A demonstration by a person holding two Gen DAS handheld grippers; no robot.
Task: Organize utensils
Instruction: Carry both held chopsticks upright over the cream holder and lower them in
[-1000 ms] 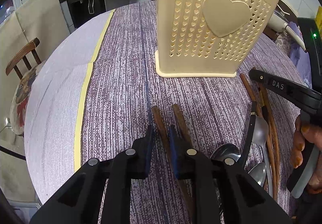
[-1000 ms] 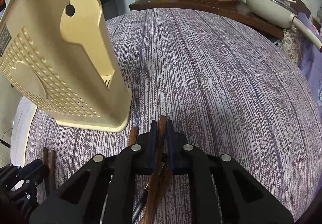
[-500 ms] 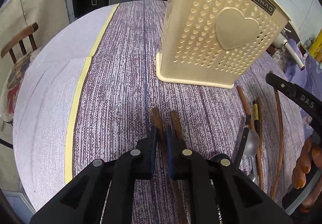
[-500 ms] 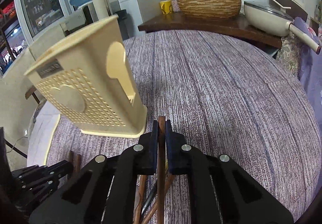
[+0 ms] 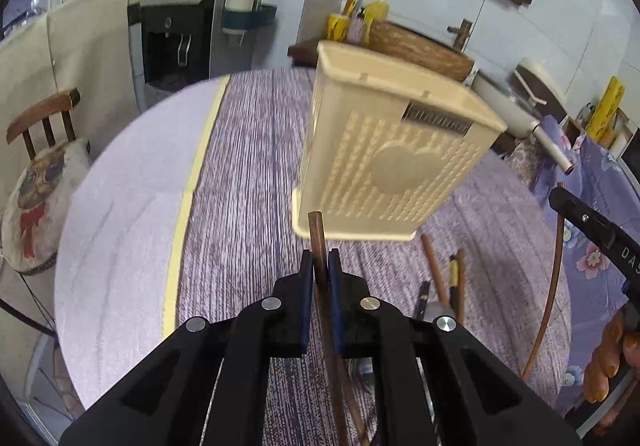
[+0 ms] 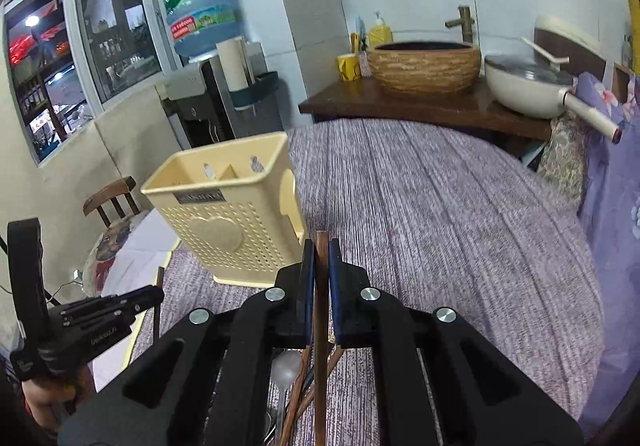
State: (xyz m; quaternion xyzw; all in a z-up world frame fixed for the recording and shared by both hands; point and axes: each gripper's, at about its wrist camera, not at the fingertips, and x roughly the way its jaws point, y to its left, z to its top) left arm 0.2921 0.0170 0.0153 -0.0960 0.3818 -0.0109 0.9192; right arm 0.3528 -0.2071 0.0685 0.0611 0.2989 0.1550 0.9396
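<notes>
The cream utensil holder (image 5: pixel 394 161) is blurred in the left wrist view, so its label and its small holes cannot be read; in the right wrist view its label is too small to read and its floor is hidden behind its front wall. Below the holder, the wooden stick (image 5: pixel 320 246) in the left gripper (image 5: pixel 320 266) has its lower end cut off by the picture's edge; the same holds for the wooden stick (image 6: pixel 320 258) in the right gripper (image 6: pixel 320 266). The loose utensils (image 5: pixel 444 278) near the holder's base are partly hidden behind the left gripper's body; their number cannot be told.
</notes>
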